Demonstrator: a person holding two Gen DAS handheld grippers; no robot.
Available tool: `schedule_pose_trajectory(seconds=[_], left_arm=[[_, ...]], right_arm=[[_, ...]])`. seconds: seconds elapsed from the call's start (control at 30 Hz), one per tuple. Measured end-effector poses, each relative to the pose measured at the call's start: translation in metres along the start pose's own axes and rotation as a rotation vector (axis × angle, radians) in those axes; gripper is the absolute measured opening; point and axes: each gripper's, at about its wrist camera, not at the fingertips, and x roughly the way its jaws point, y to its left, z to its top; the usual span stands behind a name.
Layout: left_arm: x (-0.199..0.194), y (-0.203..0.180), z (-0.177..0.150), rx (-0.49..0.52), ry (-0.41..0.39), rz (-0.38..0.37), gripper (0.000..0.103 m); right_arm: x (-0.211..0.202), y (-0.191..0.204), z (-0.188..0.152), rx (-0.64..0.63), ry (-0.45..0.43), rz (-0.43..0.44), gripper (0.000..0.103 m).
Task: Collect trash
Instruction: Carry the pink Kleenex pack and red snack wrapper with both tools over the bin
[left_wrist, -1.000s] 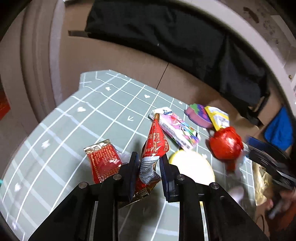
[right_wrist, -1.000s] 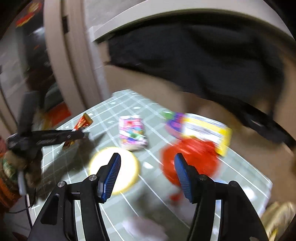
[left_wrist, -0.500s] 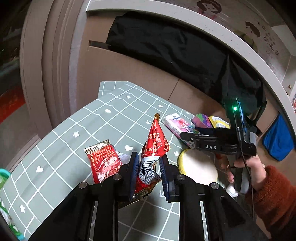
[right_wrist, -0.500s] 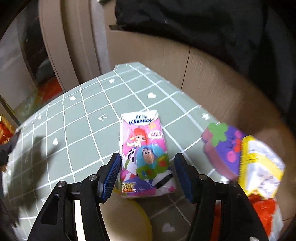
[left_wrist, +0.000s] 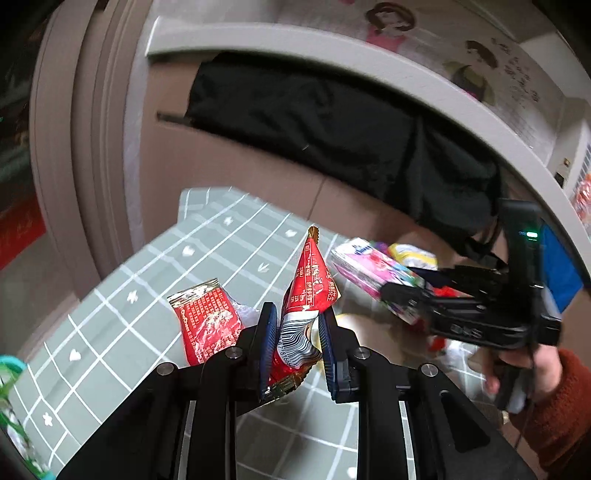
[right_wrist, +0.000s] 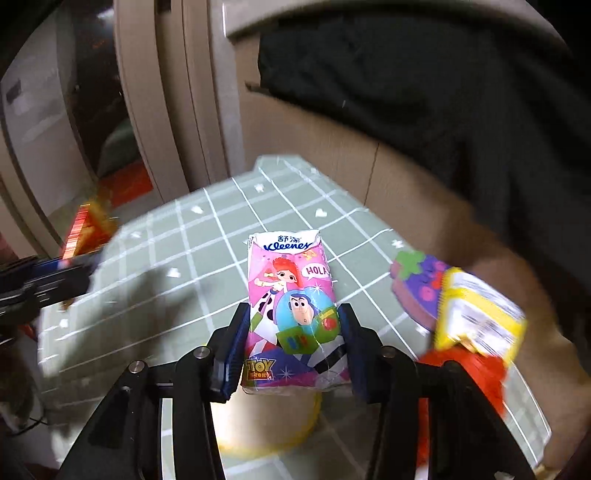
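Jaws of the left gripper (left_wrist: 297, 338) clench a red wrapper (left_wrist: 308, 299) while the right gripper (right_wrist: 293, 349) closes around a tissue pack (right_wrist: 291, 295) near the green bench's (right_wrist: 207, 236) far edge.

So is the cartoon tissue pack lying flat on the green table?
No, the tissue pack sits between the jaws of the right gripper, which are closing on it, and it looks lifted off the table.
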Motion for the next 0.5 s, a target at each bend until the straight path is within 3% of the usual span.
schedule_pose_trajectory(seconds=[0.1, 0.3, 0.5], left_arm=[[-0.015, -0.028, 0.005, 0.049, -0.044, -0.016, 0.024], [-0.038, -0.082, 0.011, 0.137, -0.113, -0.067, 0.024], [-0.049, -0.133, 0.015, 0.205, -0.139, -0.109, 0.024]], right_arm=[[-0.040, -0.003, -0.009, 0.007, -0.049, 0.001, 0.044], [-0.120, -0.012, -0.036, 0.009, -0.138, -0.082, 0.044], [-0.178, -0.031, -0.060, 0.068, -0.218, -0.141, 0.044]])
